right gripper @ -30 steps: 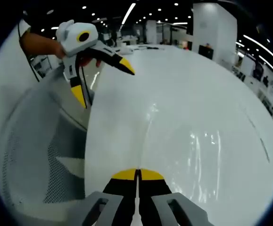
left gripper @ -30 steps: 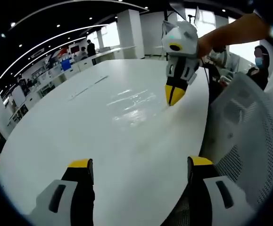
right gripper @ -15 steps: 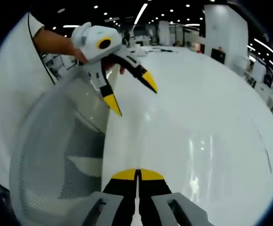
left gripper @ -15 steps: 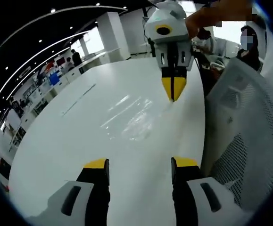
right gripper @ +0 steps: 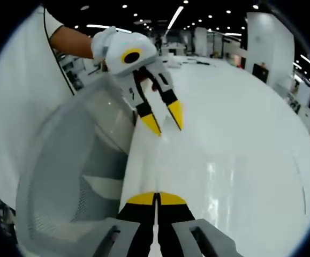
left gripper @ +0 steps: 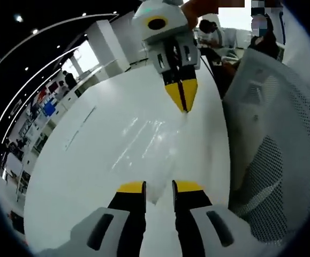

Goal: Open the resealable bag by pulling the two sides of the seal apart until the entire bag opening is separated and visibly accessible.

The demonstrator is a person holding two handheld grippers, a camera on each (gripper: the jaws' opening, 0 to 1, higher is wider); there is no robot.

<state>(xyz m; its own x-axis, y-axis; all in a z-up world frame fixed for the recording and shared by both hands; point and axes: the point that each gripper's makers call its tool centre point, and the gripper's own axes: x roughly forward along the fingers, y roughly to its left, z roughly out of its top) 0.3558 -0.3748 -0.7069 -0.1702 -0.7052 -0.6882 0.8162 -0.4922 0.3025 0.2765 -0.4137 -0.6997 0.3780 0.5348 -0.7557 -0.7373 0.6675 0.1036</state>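
Narrowing since 1 second ago, left tool (left gripper: 159,187) nearly closes around the clear resealable bag (left gripper: 153,140) on the white desk (left gripper: 80,176); right tool (right gripper: 156,197) pinches its far edge shut. Grasping step; next, pull apart.

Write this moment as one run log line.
bag: flat on table | right tool: shut on bag edge | left tool: open, at bag

Glossy white table (left gripper: 101,160) (clear film bag (left gripper: 155,144))
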